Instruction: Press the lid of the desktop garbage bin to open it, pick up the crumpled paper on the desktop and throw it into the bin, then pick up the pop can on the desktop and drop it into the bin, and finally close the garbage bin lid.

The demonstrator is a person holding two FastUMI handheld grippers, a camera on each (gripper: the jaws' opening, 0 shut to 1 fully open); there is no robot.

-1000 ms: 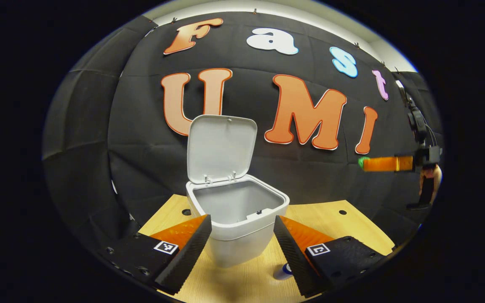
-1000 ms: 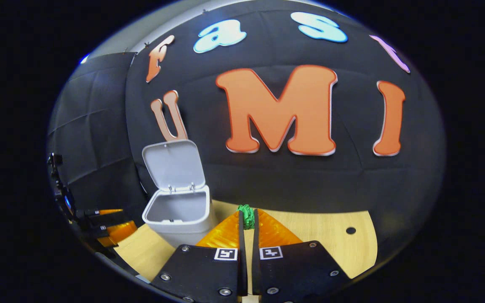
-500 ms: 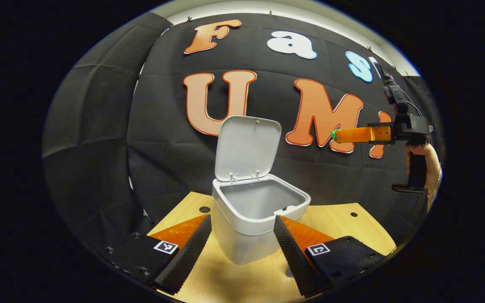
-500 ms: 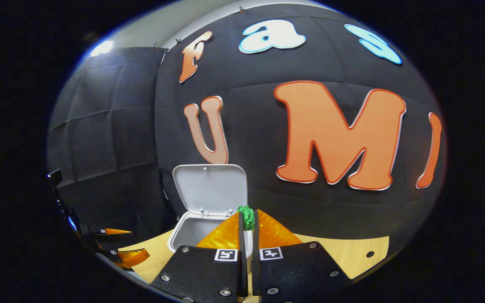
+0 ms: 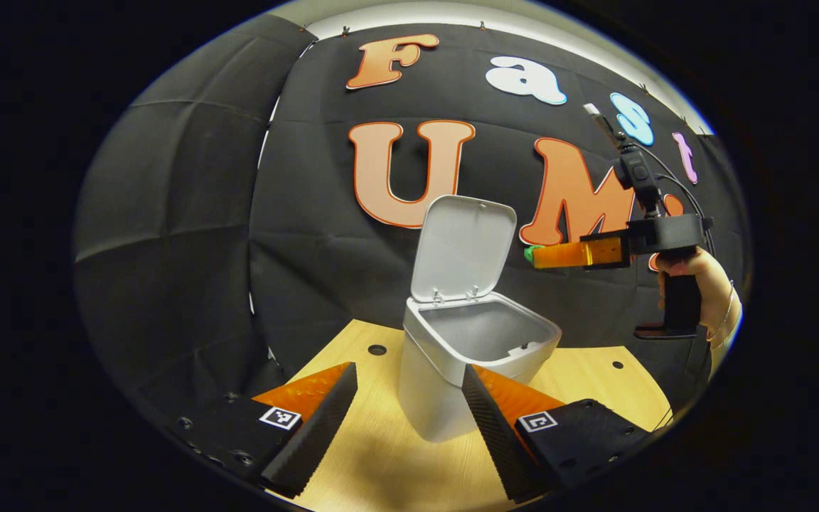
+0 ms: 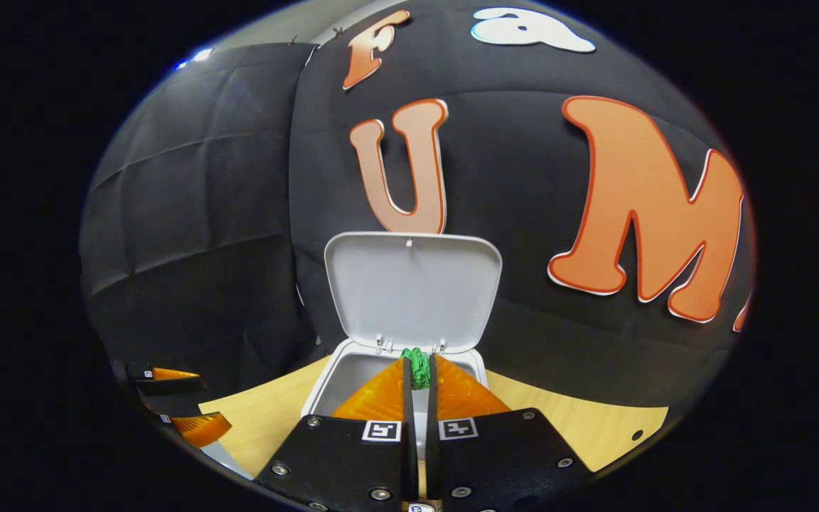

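Black cloth wall (image 5: 168, 213), wooden table (image 5: 395, 455)

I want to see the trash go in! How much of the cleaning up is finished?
The bin already stands with its lid up. The right gripper pinches the green crumpled paper above the bin's opening, not yet let go. The left gripper waits open near the bin. The can and closing the lid come after.

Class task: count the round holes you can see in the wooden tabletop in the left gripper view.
2: one hole left of the bin, another to its right. The bin or the tools may hide more.
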